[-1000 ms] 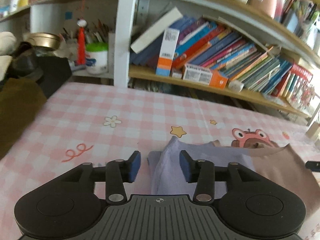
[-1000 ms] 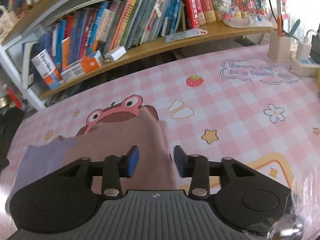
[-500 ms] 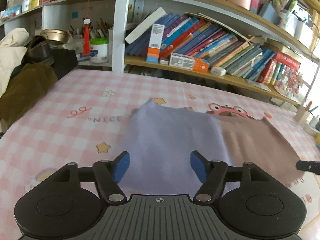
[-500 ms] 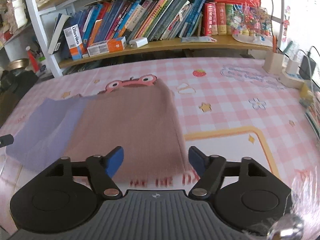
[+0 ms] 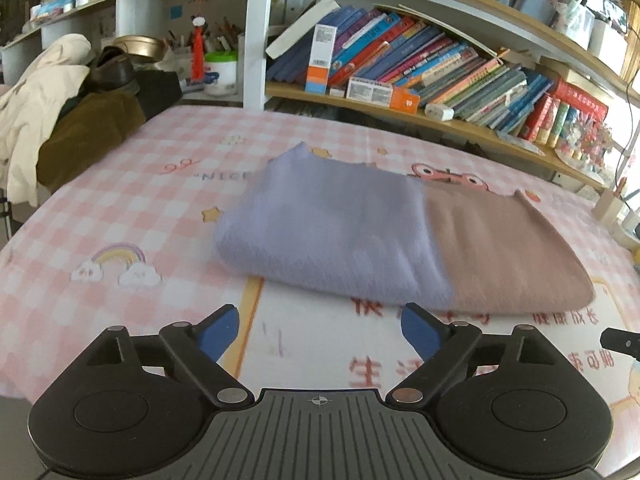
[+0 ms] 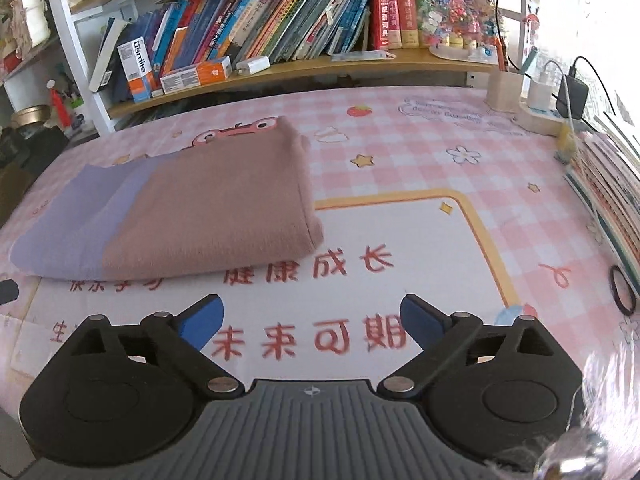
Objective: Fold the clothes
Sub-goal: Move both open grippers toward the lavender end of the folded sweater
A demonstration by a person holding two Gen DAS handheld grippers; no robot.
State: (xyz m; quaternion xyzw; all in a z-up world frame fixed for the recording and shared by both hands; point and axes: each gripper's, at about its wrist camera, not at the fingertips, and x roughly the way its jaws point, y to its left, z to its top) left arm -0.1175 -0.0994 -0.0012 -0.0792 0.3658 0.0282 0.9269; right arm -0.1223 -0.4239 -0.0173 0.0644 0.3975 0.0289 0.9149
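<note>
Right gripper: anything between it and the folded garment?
Nothing. The right wrist view shows only bare printed tablecloth between the open right gripper and the folded garment.

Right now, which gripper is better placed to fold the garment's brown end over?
Right gripper: open, empty, nearest the brown end. The left gripper faces the lilac end.

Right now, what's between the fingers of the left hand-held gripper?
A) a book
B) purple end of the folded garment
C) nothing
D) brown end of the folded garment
C: the left hand-held gripper stands open over bare tablecloth, short of the folded purple-and-brown garment.
</note>
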